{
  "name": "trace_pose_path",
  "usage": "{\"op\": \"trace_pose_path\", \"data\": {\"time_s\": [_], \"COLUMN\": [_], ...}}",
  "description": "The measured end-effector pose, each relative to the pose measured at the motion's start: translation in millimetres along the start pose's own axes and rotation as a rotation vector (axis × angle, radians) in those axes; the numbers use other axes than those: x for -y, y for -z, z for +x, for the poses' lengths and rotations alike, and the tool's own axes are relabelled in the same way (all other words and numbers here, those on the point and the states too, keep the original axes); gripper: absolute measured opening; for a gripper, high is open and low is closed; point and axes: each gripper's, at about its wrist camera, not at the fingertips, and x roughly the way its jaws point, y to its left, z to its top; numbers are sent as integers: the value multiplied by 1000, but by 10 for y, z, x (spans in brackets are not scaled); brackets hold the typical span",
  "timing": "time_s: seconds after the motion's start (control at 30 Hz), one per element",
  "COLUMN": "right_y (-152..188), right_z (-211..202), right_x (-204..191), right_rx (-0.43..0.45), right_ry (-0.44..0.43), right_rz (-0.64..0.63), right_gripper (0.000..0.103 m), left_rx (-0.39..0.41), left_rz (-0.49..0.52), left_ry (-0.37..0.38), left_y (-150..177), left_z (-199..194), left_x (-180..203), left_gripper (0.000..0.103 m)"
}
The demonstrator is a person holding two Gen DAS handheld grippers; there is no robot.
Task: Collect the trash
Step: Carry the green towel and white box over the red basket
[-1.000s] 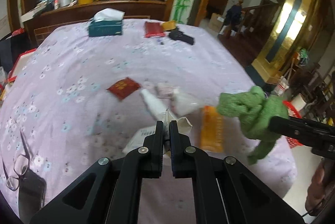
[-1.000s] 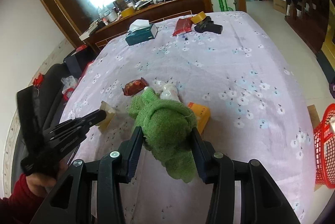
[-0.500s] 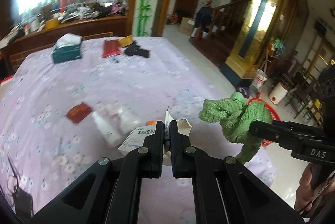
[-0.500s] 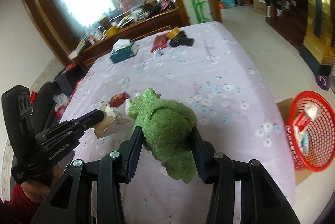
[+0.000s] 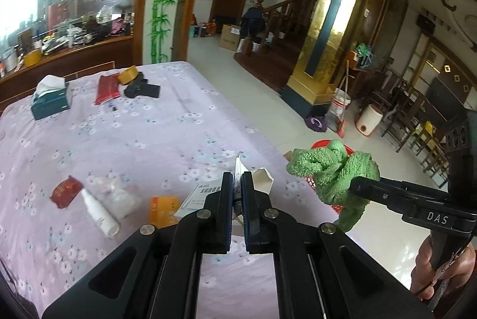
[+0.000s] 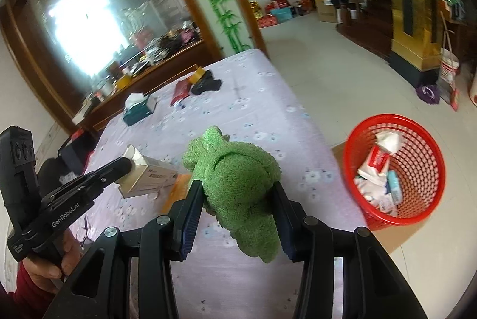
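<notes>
The right gripper (image 6: 237, 201) clamps a soft, light green towel (image 6: 235, 170) mid-bundle; the left gripper (image 5: 237, 187) pinches a flimsy carton's (image 6: 149, 174) flap near the table's (image 6: 253, 110) edge.

One basket (image 6: 423, 217) – one green cloth (image 6: 238, 176) – two grippers.

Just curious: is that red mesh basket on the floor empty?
No. The red mesh basket already holds white crumpled wrappers and small packets, lying against its lower side.
</notes>
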Motion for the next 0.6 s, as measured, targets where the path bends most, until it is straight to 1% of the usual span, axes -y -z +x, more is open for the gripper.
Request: {"op": "trace_pose_path", "data": {"time_s": [0.4, 0.6], "right_y": [-40, -82], "right_z": [-154, -251], "right_x": [315, 471], "right_rx": [26, 48], "right_ry": [37, 52], "right_rz": [67, 97], "right_gripper": [49, 49], "left_rx": [-15, -28], "left_rz": [55, 64], "left_ry": [68, 99], "left_y": [-147, -225], "left_z": [163, 269], "left_x": [361, 511], "left_gripper": [5, 5]}}
